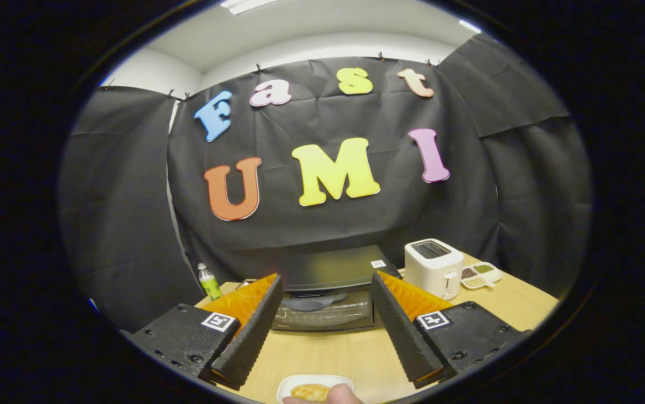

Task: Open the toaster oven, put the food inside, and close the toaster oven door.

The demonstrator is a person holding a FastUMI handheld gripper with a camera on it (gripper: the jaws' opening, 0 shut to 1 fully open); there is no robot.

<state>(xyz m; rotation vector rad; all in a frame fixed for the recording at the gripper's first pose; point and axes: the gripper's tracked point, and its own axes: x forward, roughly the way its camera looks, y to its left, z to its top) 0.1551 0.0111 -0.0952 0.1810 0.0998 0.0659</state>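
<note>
- The gripper (325, 328) stands with jaws wide apart, holding nothing.
- The toaster oven (328, 292) sits beyond the fingers on the table (518, 306), door shut; likely stiff and hinged (take its top edge).
- The food (311, 391) lies on a white plate (288, 384) between the fingers, probably light and crumbly; grip gently by the sides.

Hand-held gripper (325, 322): black ribbed fingers (249, 336) with orange backs; black bodies, each bearing a black-and-white square marker. Table (350, 353): pale wood grain. Toaster oven (330, 289): black casing, clear glass door, small white sticker on top. Toaster (433, 268) at the far right edge: white, dark top slots. Divided dish (482, 275) beside it: white, with green, brown and pale fillings. Bottle (209, 281) at the far left edge: green, white cap. Near-edge plate (314, 387): white, golden-yellow food (310, 391).
</note>
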